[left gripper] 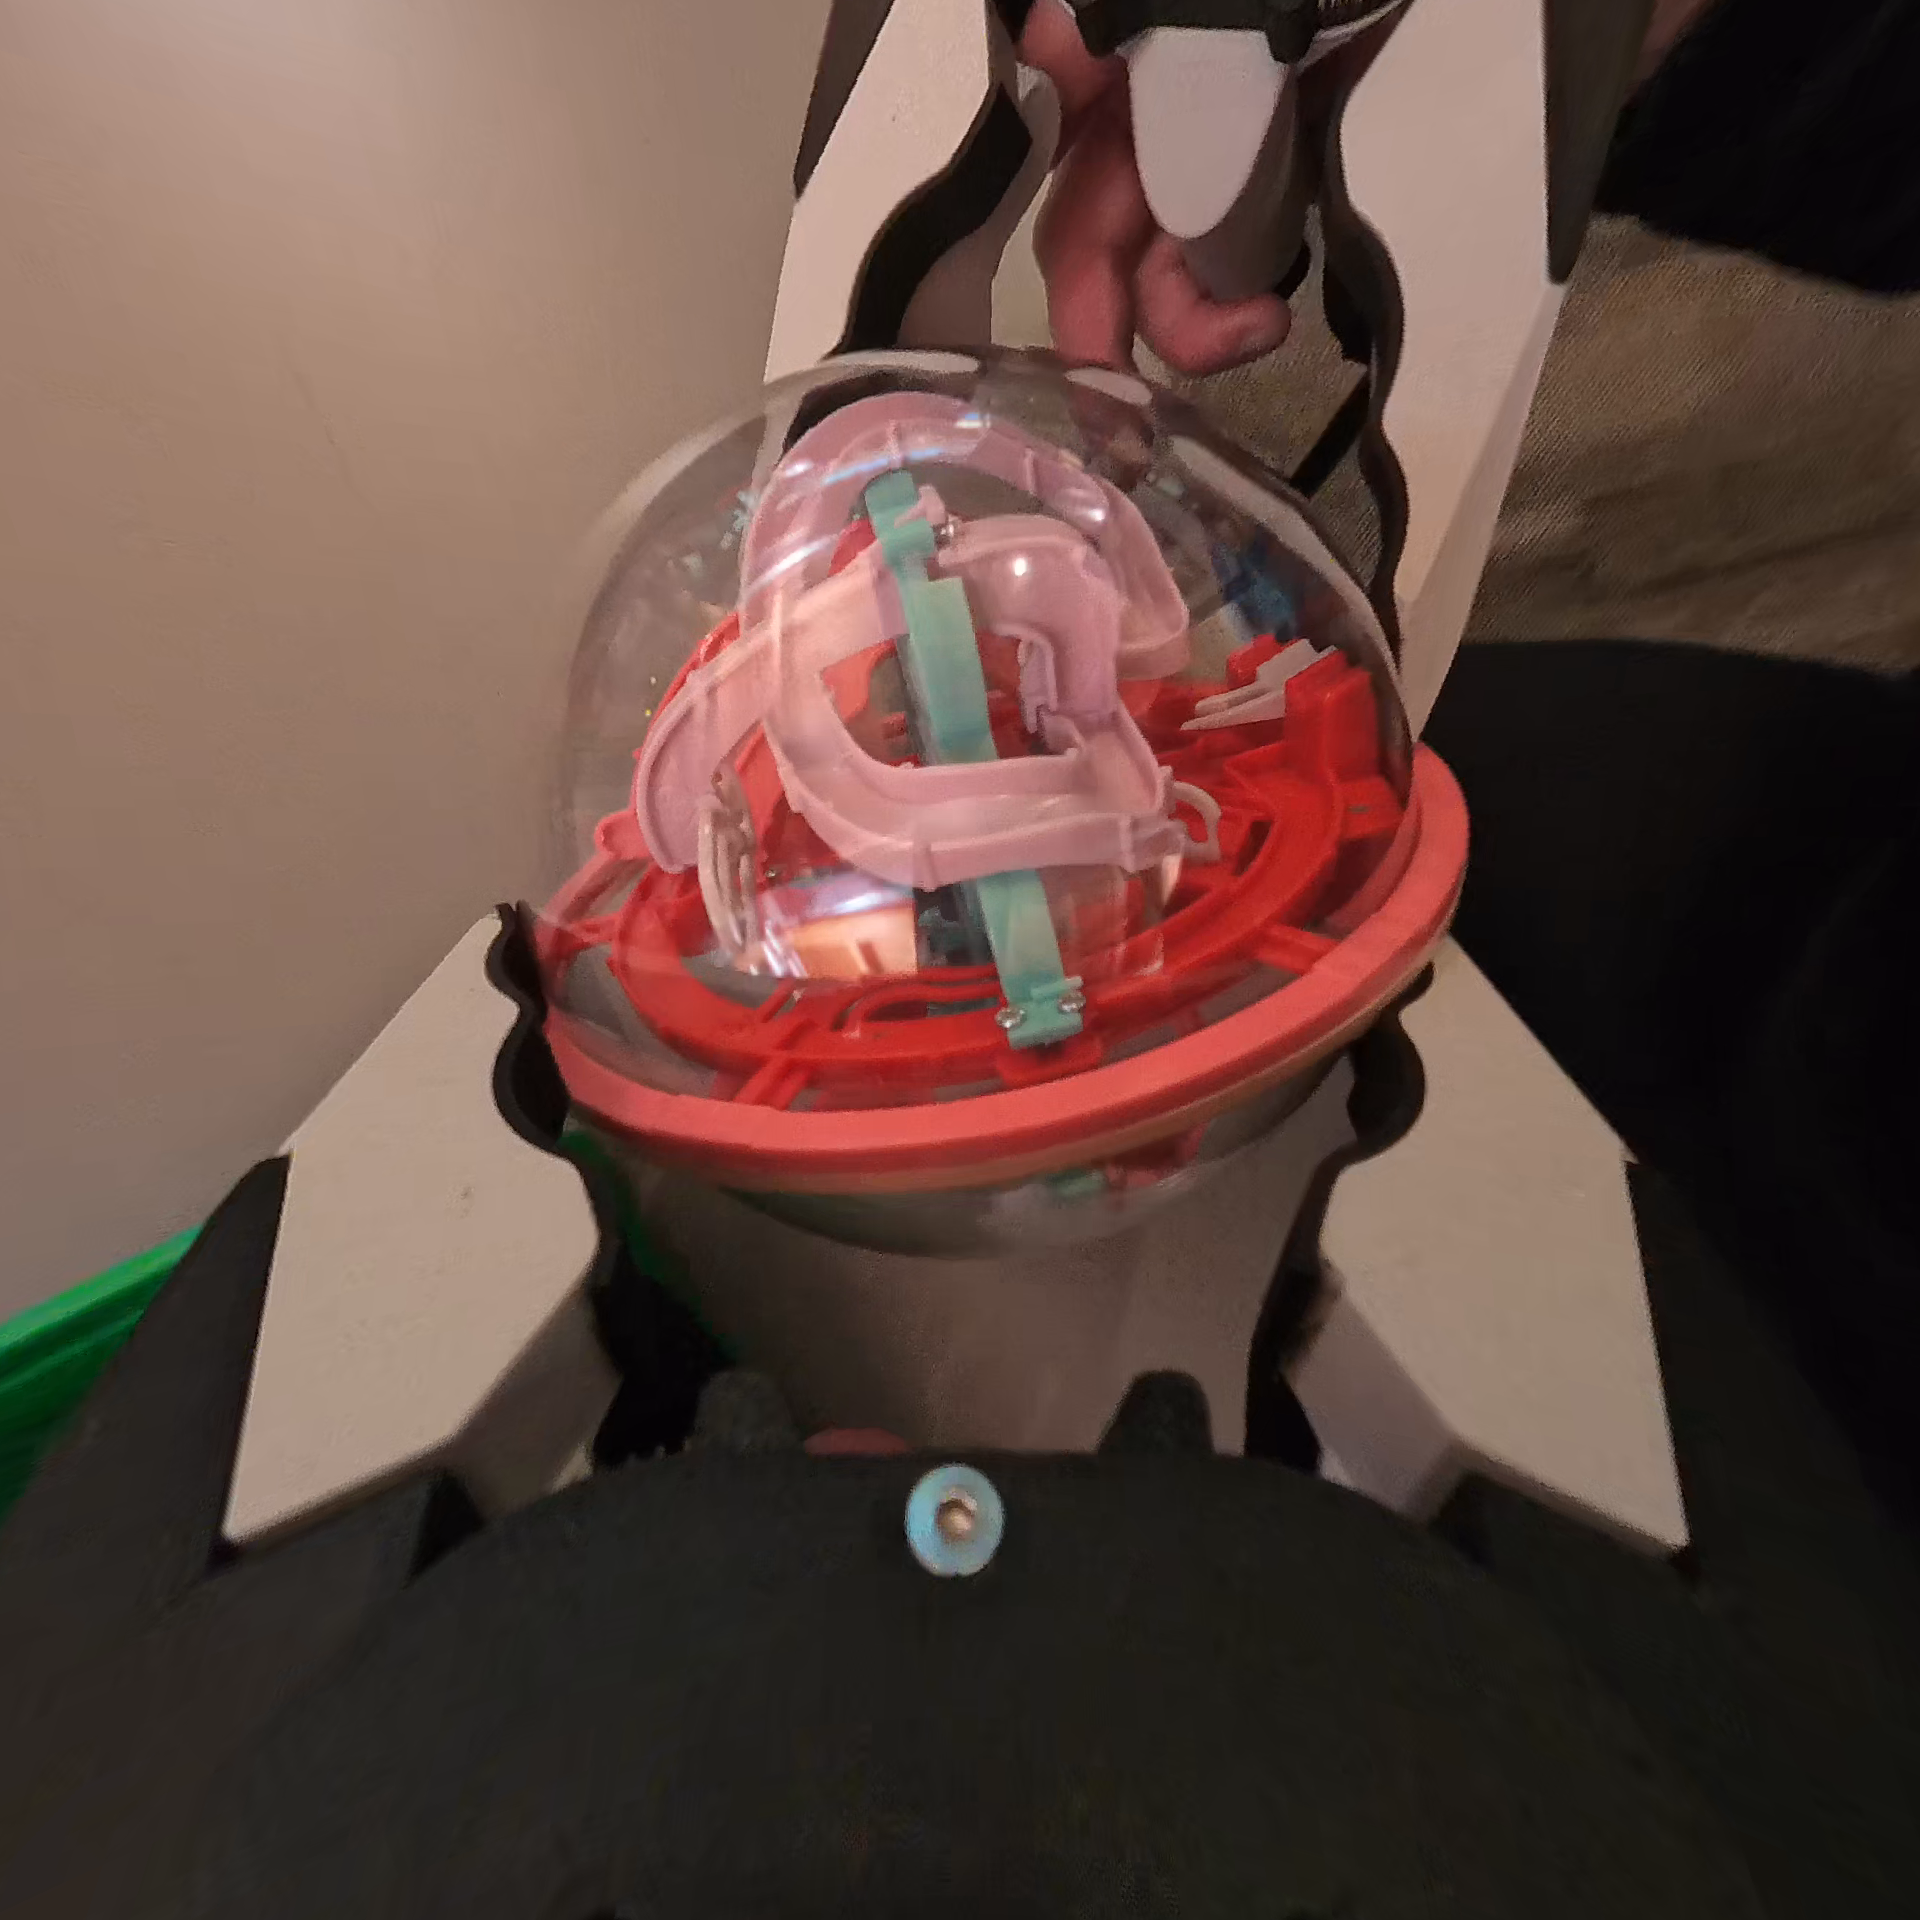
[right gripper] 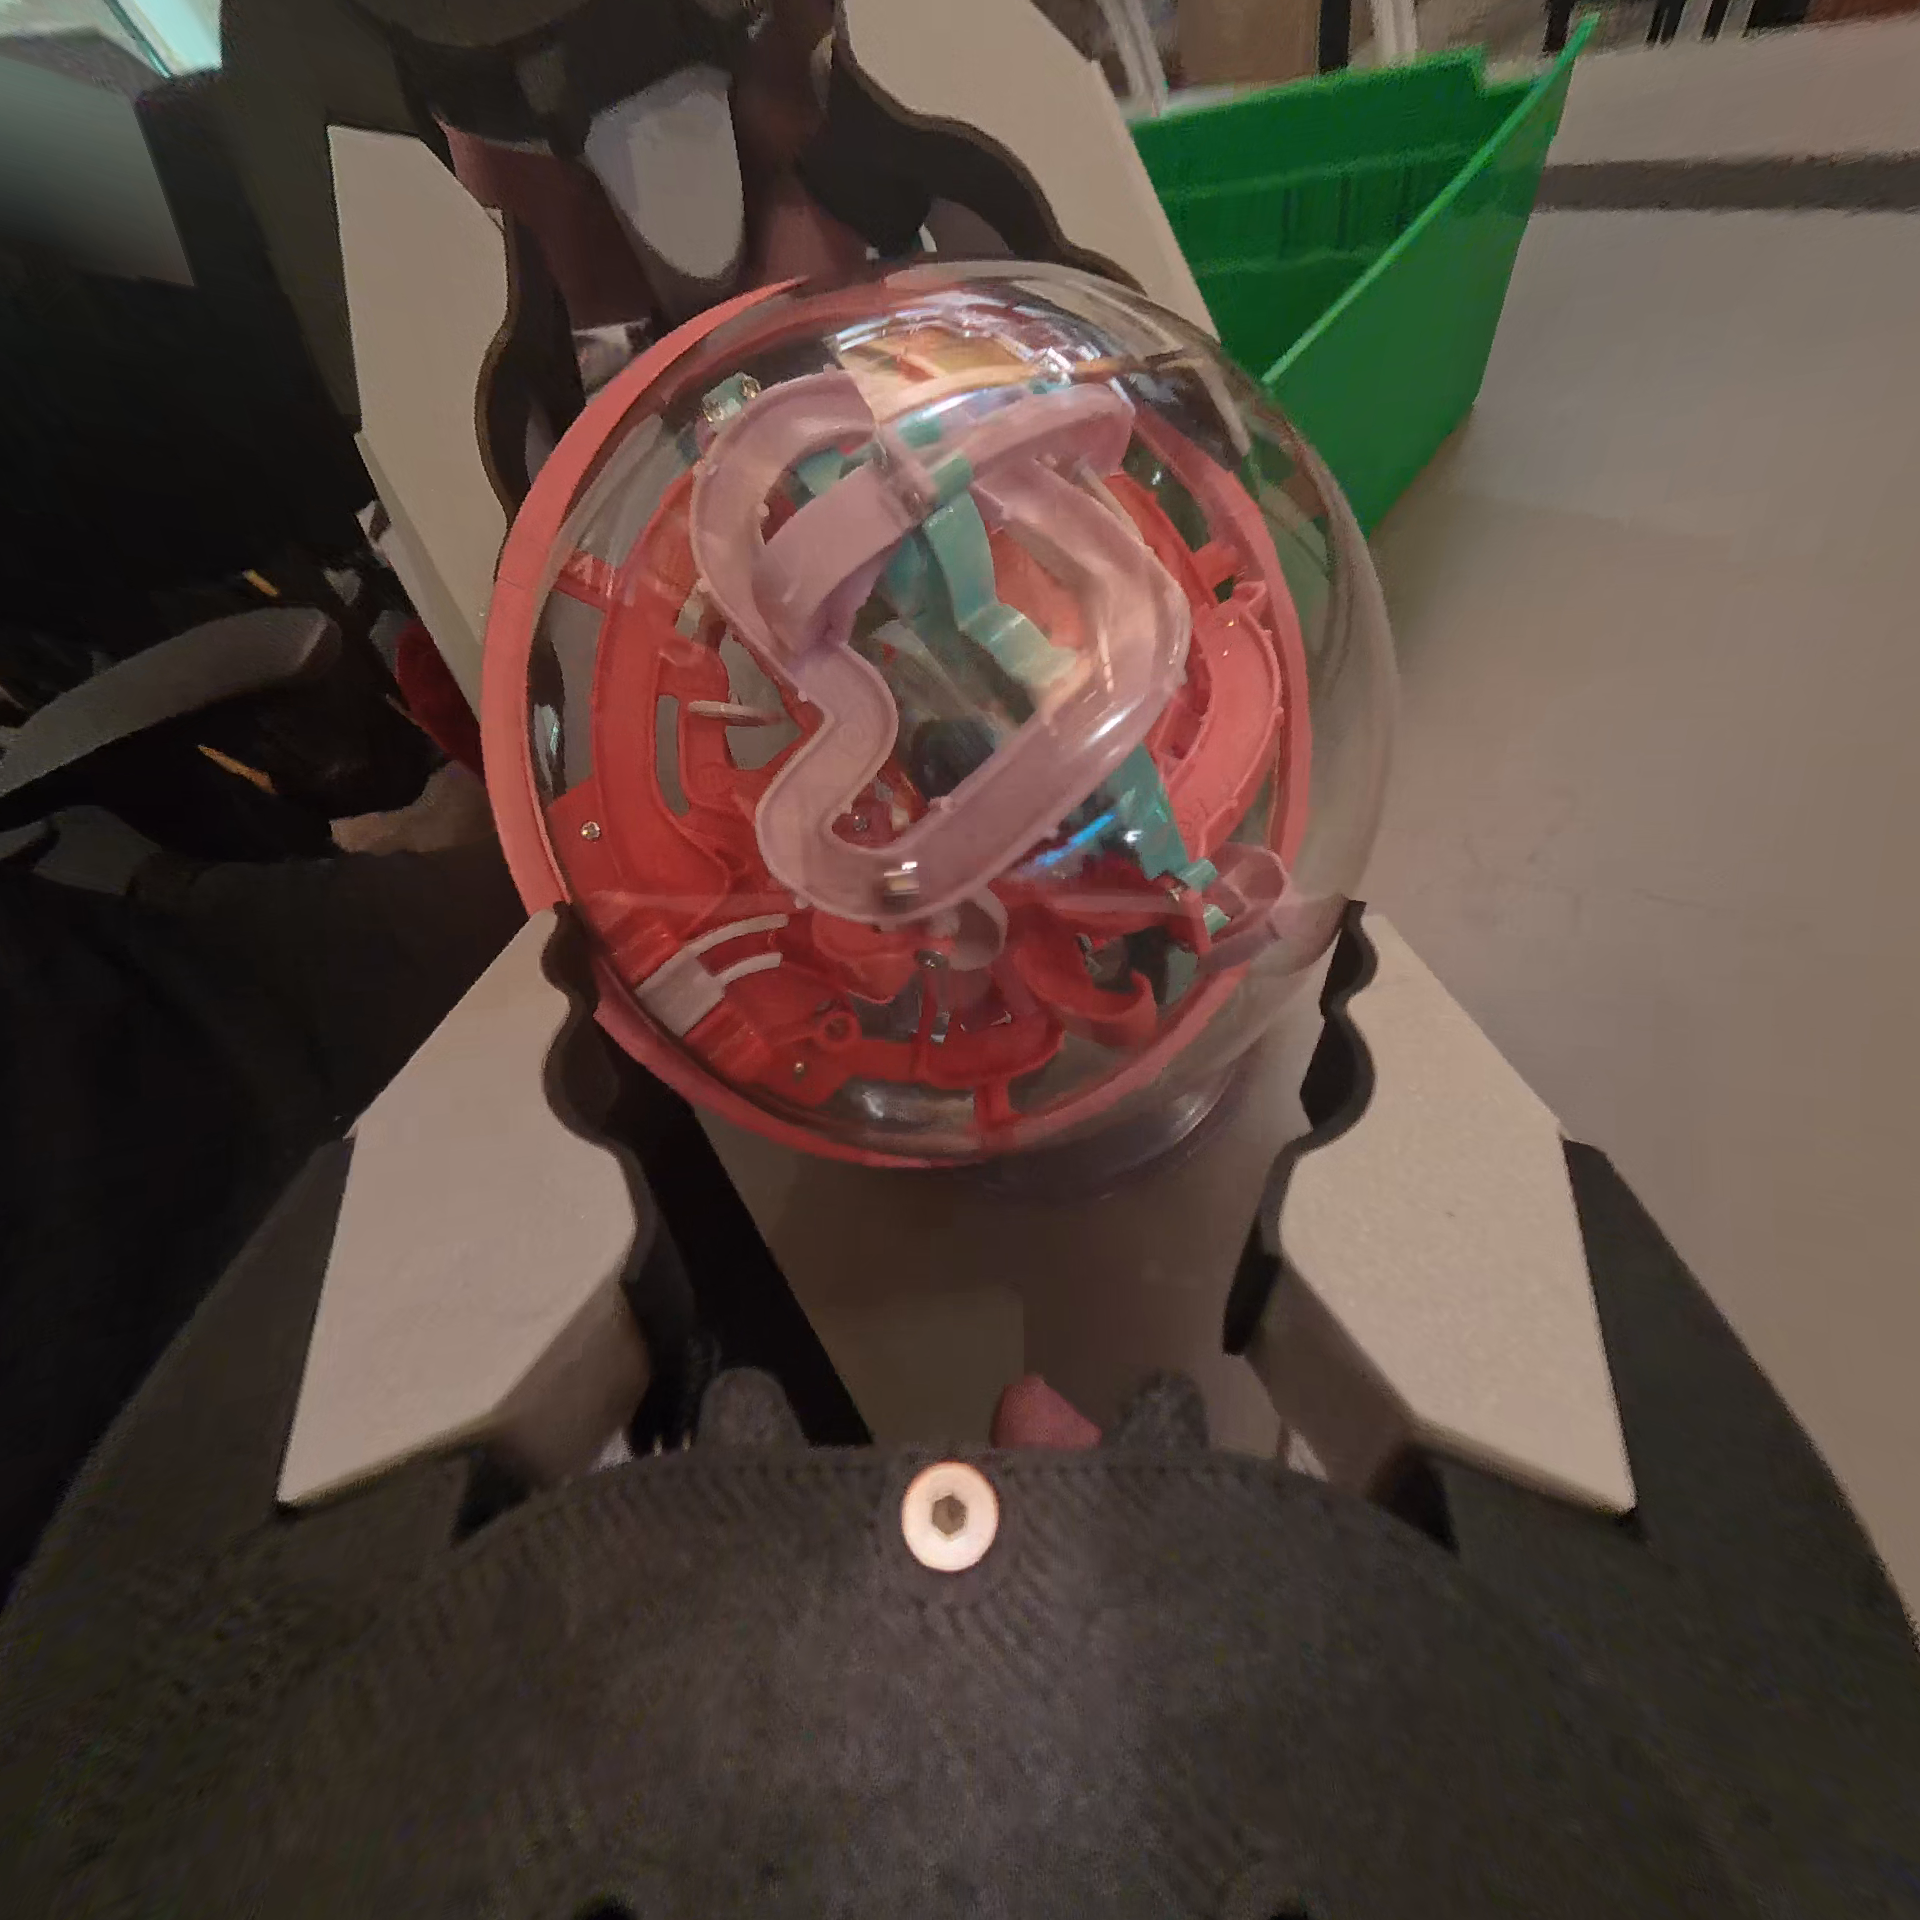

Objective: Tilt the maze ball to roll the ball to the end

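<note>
Glossy clear plastic shells the maze ball (right gripper: 935,717); matt green plastic forms the bin (right gripper: 1351,260).

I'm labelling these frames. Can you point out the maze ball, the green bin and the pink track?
maze ball (right gripper: 935,717): right wrist view, clear front shell.
green bin (right gripper: 1340,239): right wrist view, its side wall.
pink track (left gripper: 997,805): left wrist view, lower loop.
</note>
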`<state>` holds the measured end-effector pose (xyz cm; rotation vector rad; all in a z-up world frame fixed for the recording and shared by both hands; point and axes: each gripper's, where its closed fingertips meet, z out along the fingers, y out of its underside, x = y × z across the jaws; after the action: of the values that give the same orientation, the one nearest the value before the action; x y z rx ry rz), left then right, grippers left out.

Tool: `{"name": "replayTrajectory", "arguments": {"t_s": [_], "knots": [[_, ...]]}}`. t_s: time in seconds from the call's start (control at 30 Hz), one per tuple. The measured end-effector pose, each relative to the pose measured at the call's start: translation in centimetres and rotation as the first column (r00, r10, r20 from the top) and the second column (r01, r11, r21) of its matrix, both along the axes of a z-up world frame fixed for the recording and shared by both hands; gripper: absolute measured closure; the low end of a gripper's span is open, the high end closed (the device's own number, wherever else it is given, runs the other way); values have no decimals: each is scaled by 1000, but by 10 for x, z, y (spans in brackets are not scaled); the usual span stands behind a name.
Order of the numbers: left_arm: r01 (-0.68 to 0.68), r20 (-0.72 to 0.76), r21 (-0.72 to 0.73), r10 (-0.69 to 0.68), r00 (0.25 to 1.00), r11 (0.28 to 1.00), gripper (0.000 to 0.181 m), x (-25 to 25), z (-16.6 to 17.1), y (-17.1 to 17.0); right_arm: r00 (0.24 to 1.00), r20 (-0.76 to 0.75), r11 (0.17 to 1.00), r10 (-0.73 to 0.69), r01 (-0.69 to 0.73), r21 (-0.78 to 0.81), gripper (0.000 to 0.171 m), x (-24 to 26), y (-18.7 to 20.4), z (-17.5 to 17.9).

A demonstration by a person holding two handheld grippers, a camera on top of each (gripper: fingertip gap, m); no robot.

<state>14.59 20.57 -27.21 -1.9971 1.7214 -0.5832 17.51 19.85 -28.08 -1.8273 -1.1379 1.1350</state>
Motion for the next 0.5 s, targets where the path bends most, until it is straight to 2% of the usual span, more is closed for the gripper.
{"name": "replayTrajectory", "arguments": {"t_s": [0.13, 0.2, 0.5], "knots": [[-42, 184, -71, 55, 981, 997, 30, 7, -1, -3, 997, 73, 997, 32, -27, -69, 35, 5, -3, 1], [-50, 229, -110, 74, 971, 993, 30, 8, -2, -4, 995, 90, 996, 34, -26, -87, 35, 5, -3, 3], [-52, 244, -107, 76, 967, 993, 30, 7, -1, -4, 994, 103, 995, 39, -29, -91, 35, 4, -3, 3]]}}
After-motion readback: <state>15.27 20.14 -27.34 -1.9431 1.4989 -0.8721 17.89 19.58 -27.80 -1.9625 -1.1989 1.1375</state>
